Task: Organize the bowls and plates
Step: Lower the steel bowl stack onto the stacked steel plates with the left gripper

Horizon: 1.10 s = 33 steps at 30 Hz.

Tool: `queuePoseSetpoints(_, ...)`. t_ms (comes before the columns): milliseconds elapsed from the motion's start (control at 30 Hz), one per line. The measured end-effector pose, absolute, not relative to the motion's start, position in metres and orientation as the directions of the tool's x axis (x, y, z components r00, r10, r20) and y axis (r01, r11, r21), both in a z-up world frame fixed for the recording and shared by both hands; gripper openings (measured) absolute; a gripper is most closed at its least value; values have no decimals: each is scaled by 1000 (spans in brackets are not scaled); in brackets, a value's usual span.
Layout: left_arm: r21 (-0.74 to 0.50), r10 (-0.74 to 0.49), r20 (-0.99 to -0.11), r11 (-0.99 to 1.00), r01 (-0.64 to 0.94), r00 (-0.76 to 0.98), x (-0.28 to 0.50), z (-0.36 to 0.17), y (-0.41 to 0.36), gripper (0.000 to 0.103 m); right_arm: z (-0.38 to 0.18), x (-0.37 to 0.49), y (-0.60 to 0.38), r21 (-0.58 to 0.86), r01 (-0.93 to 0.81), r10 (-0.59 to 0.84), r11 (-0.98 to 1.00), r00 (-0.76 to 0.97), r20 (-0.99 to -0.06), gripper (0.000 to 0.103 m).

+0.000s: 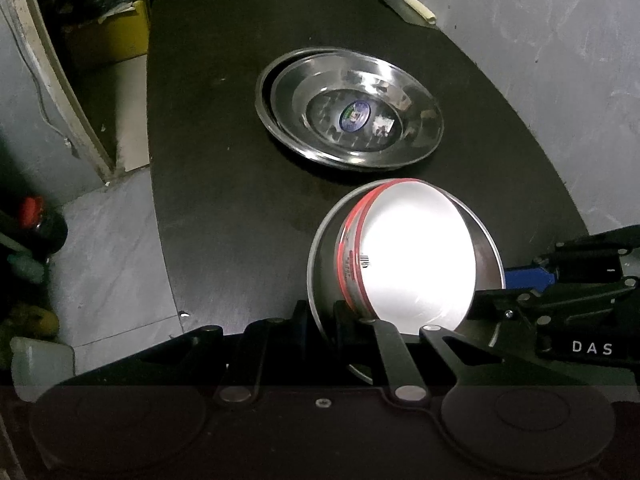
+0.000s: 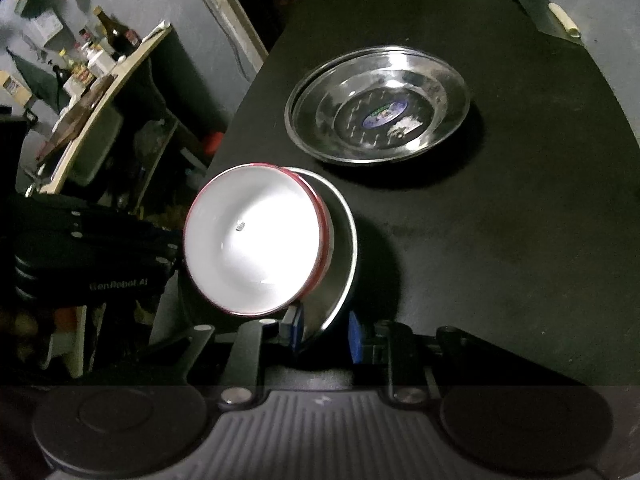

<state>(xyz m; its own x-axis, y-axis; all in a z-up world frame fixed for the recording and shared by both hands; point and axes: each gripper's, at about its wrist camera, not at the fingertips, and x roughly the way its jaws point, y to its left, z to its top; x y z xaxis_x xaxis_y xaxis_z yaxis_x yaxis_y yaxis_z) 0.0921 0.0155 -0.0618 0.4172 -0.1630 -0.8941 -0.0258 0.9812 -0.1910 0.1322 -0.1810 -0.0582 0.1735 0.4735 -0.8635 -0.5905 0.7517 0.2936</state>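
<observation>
**Mid-carry with the nested bowls, plates already parked**

Looks like the bowl-stacking step, roughly halfway through the job. White bowl (image 1: 420, 252) with a red rim nested inside a steel bowl (image 1: 486, 248), both tipped up on edge and seemingly off the tabletop (image 1: 220, 160), low and centre in the left wrist view. Left hand-held gripper (image 1: 320, 314) clenched on the steel bowl's near rim, no doubt about that one. Right hand-held gripper (image 2: 325, 330) straddling the opposite rim with its blue pads, steel edge sitting between them; can't tell from these shots whether it's actually squeezing or just cradling.

Further up, in the upper middle of both views: two steel plates (image 1: 304, 92) stacked on the tabletop, the top one slid a bit off-centre. Well apart from the bowls.

Next move, best guess: level the pair out and set them down, either beside the plates or on top of them. Needs both sides lowered together, since that white bowl is only resting inside and could slide out at this tilt. Probably worth squaring up the plates afterwards too.
</observation>
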Motion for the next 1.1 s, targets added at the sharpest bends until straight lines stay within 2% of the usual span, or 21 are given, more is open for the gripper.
queuePoseSetpoints(600, -265, -213, -840, 964, -34, 500, 113, -39, 20, 9, -42, 150, -200, 356, -521, 526, 776, 224, -820, 26)
queuePoseSetpoints(1100, -263, -226, -819, 965, 4, 527, 152, -27, 6, 9, -28, 183, -216, 363, -487, 537, 794, 283, -795, 26)
